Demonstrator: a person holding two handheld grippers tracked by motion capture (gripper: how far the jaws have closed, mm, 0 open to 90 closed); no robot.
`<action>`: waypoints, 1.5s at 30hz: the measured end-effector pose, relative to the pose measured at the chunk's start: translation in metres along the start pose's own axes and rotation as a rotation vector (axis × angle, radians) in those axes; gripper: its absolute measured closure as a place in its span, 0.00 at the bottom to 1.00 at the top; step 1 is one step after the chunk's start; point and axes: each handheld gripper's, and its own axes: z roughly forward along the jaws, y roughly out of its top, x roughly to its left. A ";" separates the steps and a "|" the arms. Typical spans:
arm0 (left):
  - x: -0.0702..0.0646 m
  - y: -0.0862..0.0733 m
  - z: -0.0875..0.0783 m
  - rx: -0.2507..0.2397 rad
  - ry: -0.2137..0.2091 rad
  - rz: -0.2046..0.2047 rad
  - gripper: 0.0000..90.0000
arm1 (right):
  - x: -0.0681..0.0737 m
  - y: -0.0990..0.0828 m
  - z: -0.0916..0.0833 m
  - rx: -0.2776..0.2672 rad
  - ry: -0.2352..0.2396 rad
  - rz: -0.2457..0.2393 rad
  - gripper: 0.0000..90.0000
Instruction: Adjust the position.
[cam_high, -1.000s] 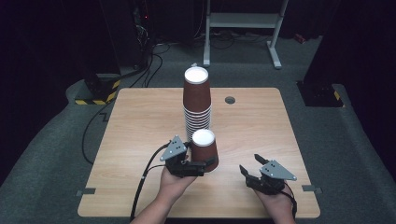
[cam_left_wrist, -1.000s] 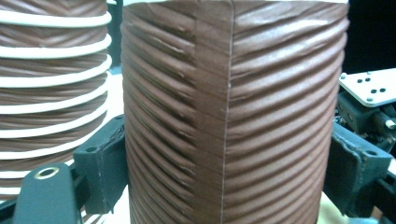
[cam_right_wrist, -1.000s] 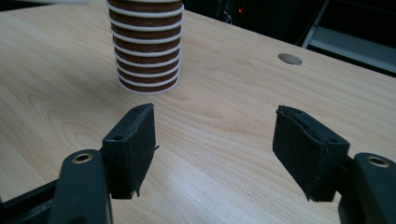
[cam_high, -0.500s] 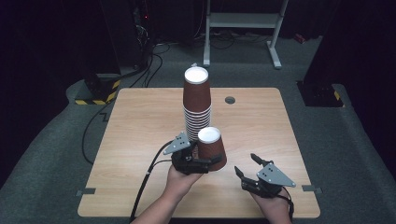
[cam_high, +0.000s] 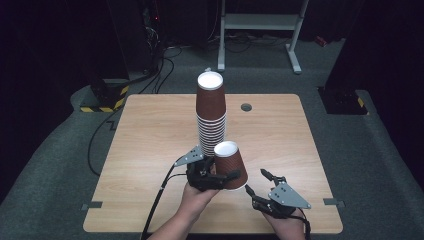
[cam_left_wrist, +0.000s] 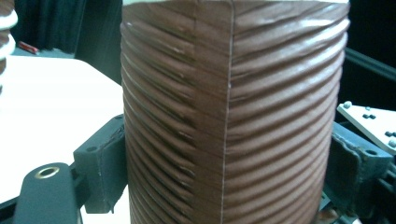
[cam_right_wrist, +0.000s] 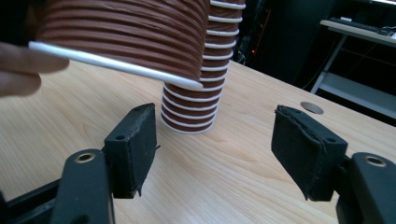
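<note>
A tall stack of upside-down brown ribbed paper cups (cam_high: 210, 110) stands mid-table. My left gripper (cam_high: 221, 177) is shut on one more brown cup (cam_high: 231, 164), held upside down and tilted just in front of the stack. In the left gripper view its ribbed wall (cam_left_wrist: 229, 112) sits between the black pads (cam_left_wrist: 105, 158). My right gripper (cam_high: 256, 182) is open to the right of that cup, near the front edge. Its jaws have just been closing a little, with nothing between them. In the right gripper view (cam_right_wrist: 215, 144) the held cup's white rim (cam_right_wrist: 116, 63) hangs above the left jaw, with the stack (cam_right_wrist: 194, 100) behind.
The wooden table (cam_high: 150, 130) has a round grommet hole (cam_high: 246, 107) behind the stack. Beyond it on the dark floor are a metal frame (cam_high: 260, 22), cables and a yellow-black striped block (cam_high: 100, 106). The left hand's fingers (cam_right_wrist: 23, 65) show at the right gripper view's left edge.
The left gripper has carried its cup slightly to the right and tilted it. The right gripper has drifted a little left, toward the cup.
</note>
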 end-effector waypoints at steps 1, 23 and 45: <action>0.000 0.000 0.000 -0.002 -0.007 -0.008 0.17 | 0.001 0.000 0.000 -0.003 0.001 -0.001 0.36; -0.006 0.012 0.008 -0.015 -0.045 -0.066 0.17 | 0.002 -0.002 0.003 -0.112 -0.008 0.086 0.45; -0.010 0.024 0.010 -0.040 -0.082 -0.080 0.18 | 0.011 0.006 0.010 -0.264 -0.053 0.050 0.57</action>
